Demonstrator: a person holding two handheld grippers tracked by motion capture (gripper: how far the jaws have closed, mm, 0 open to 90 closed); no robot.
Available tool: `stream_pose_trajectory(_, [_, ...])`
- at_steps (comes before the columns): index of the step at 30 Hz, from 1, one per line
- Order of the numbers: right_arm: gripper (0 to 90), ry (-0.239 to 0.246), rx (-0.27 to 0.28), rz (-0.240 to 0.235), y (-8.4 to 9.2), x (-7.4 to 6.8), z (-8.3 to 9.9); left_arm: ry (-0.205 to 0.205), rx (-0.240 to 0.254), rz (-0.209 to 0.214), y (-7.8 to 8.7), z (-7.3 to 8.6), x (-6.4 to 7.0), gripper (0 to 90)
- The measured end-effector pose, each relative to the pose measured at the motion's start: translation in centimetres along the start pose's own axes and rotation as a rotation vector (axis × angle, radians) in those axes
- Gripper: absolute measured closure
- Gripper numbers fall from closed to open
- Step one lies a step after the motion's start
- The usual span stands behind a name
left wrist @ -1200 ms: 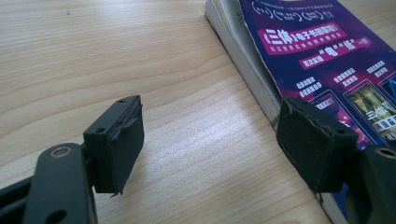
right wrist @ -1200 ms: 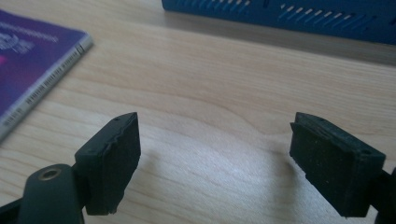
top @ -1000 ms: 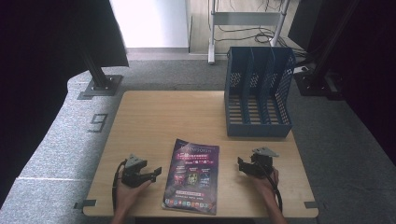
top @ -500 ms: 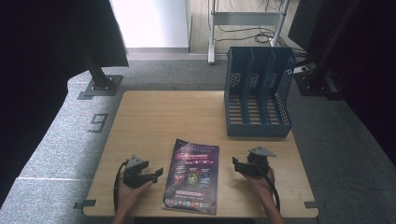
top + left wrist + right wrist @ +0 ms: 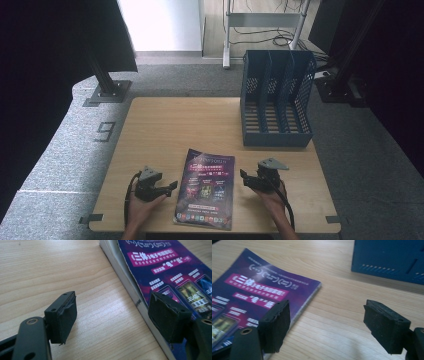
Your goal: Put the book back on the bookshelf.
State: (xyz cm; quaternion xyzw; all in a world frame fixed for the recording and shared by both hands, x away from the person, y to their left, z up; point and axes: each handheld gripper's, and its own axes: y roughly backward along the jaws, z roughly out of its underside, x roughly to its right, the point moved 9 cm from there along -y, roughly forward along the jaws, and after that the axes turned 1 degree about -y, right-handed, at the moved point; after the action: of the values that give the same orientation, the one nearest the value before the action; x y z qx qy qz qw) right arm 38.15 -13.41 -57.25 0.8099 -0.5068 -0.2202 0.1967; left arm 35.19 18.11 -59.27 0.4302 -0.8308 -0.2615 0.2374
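Observation:
A purple magazine [image 5: 205,189] lies flat on the wooden table [image 5: 170,125] near its front edge. My left gripper [image 5: 173,186] rests just left of it, open, pointing at the magazine's left edge. In the left gripper view this gripper [image 5: 112,317] has the magazine's [image 5: 175,272] thick edge in the gap between its jaws, and the pads are not touching it. My right gripper [image 5: 244,177] is just right of the magazine, open, its jaws having just closed a little on nothing. In the right gripper view the right gripper [image 5: 327,325] faces the magazine's [image 5: 262,290] right corner.
A blue three-slot file holder [image 5: 276,100] stands at the table's back right, and its front wall [image 5: 387,257] shows in the right gripper view. Bare wood lies behind the magazine. Grey carpet, stand feet and cables surround the table.
My right gripper has moved left, closer to the magazine's right edge. The left gripper and the magazine have stayed where they were.

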Motion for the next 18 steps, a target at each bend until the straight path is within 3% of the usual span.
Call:
stream_pose_trajectory(3, [21.6,-0.007,-0.002,-0.012,-0.2,-0.6,0.1,0.003,0.008,0.012,0.1,-0.2,0.2,23.4])
stream_pose_trajectory(5, [21.5,0.020,-0.018,-0.022,-0.9,-1.6,0.2,-0.005,0.009,0.013,0.2,-0.2,0.4,23.4])
stream_pose_trajectory(14, [21.5,0.042,-0.028,-0.055,-2.3,-3.8,-0.5,-0.010,0.001,0.020,-0.1,-0.2,0.8,23.4])
stream_pose_trajectory(18, [21.2,0.027,-0.031,-0.078,-2.8,-4.4,-0.3,-0.009,-0.001,0.023,-0.2,-0.1,0.9,23.4])
